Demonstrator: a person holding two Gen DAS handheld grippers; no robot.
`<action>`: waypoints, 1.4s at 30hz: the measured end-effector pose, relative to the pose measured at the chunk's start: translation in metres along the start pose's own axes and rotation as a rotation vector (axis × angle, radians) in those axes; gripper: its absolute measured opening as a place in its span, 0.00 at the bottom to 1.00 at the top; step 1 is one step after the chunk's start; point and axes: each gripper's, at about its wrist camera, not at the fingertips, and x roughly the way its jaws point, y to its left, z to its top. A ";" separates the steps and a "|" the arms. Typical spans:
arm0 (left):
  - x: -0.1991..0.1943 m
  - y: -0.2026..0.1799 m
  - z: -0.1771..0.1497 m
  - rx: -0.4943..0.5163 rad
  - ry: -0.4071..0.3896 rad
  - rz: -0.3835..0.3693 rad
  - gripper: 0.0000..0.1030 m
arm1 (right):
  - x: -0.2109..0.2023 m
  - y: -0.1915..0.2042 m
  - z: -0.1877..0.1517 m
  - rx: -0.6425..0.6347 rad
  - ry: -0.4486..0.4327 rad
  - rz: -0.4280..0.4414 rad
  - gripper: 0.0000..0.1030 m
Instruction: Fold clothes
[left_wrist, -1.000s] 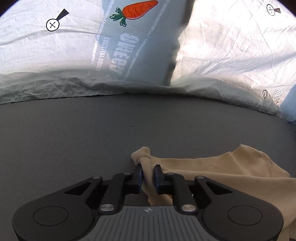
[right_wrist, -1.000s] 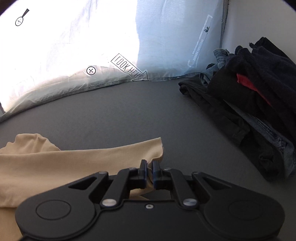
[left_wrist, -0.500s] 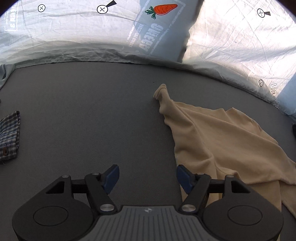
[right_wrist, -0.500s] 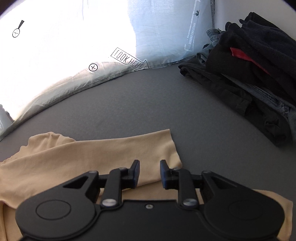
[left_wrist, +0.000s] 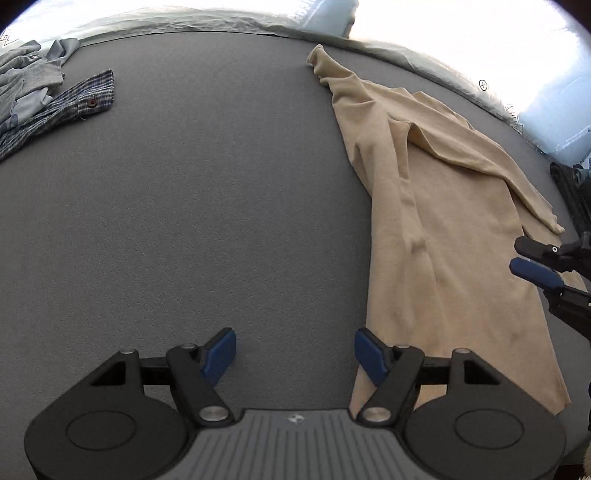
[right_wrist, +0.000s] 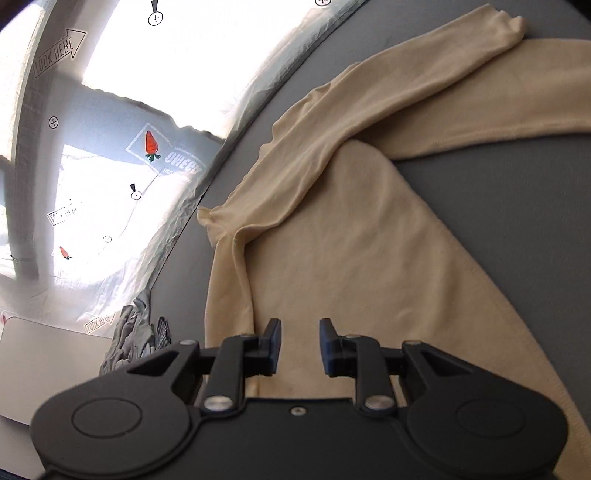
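1. Across the whole of both views runs a dark grey felt-like tabletop (left_wrist: 207, 206), bordered at its far edge by a pale crinkled sheet (right_wrist: 122, 229) printed with carrot pictures, crossed circles and "LOOK HERE" arrows.
2. On the right part of that surface, as the left wrist camera sees it, lies the beige long-sleeved top (left_wrist: 450, 236), spread mostly flat with soft ridges; one sleeve reaches toward the far edge and ends in a bunched cuff, and a second sleeve is folded diagonally over the body. In the right wrist view the same top (right_wrist: 354, 251) fills the centre.
3. At the far left corner sits a heap of other clothes: a pale grey garment (left_wrist: 26, 85) with a dark plaid shirt (left_wrist: 62, 110) beside it, well apart from the beige top.
4. Low over bare tabletop just left of the top's near hem hangs the left gripper (left_wrist: 294, 354), jaws spread wide with nothing between them; its right finger overlaps the hem's edge in the picture.
5. Above the top's body sits the right gripper (right_wrist: 298, 345), jaws parted a modest way, gripping nothing; cloth shows through the gap. It also appears at the right edge of the left wrist view (left_wrist: 535, 258).
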 end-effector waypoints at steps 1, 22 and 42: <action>-0.003 -0.001 -0.006 0.010 0.003 -0.001 0.70 | 0.005 0.002 -0.012 0.006 0.045 0.026 0.23; -0.020 -0.002 -0.059 0.106 0.038 -0.046 0.80 | 0.028 0.022 -0.112 -0.018 0.262 0.021 0.23; -0.062 0.034 -0.055 -0.105 -0.097 -0.037 0.81 | -0.029 -0.009 -0.103 -0.052 0.088 -0.044 0.02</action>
